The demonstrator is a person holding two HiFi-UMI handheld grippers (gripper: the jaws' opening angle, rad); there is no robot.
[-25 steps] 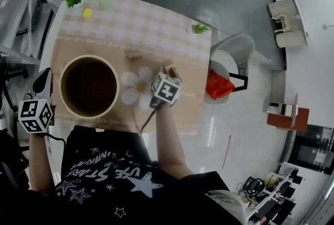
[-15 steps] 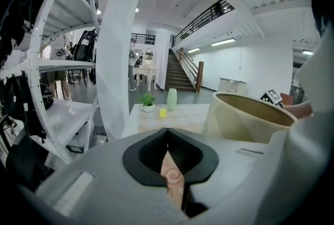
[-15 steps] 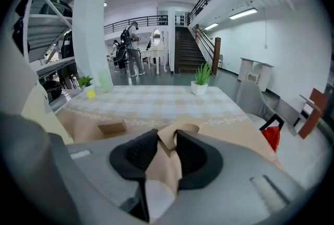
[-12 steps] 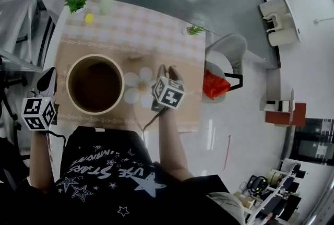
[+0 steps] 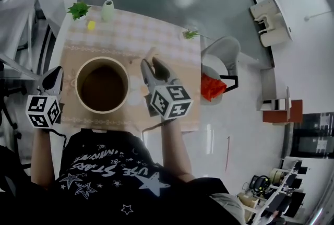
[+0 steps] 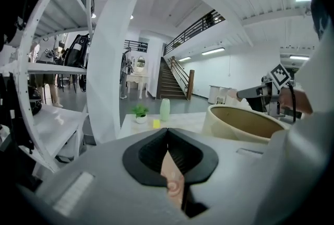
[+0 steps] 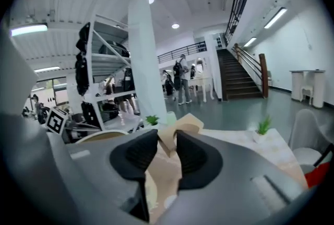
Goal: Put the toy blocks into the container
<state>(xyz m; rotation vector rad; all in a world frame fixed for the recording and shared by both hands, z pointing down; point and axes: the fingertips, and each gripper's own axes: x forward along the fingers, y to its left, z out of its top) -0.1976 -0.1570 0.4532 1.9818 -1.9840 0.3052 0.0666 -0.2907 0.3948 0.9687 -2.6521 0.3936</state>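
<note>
A tan wooden block (image 5: 152, 54) (image 7: 187, 123) is held above the table, just right of the round tan container (image 5: 83, 101). My right gripper (image 5: 152, 63) (image 7: 168, 138) is shut on it; its jaws have just been closing with the block between them. The container's dark inside shows no block that I can make out. My left gripper (image 5: 54, 77) (image 6: 167, 131) hangs shut and holds nothing, off the table's left edge beside the container (image 6: 224, 123). A small yellow block (image 5: 91, 25) (image 6: 155, 123) lies at the far left corner.
A green vase (image 5: 107, 10) and a potted plant (image 5: 79, 10) stand at the far left of the table, and another small plant (image 5: 189, 34) at the far right corner. A grey chair (image 5: 223, 54) with a red item (image 5: 211, 87) stands right of the table. White shelving (image 6: 52, 67) rises at left.
The right gripper has risen off the flower mat with the block in its jaws and swung up and toward the far side. The left gripper has hardly moved.
</note>
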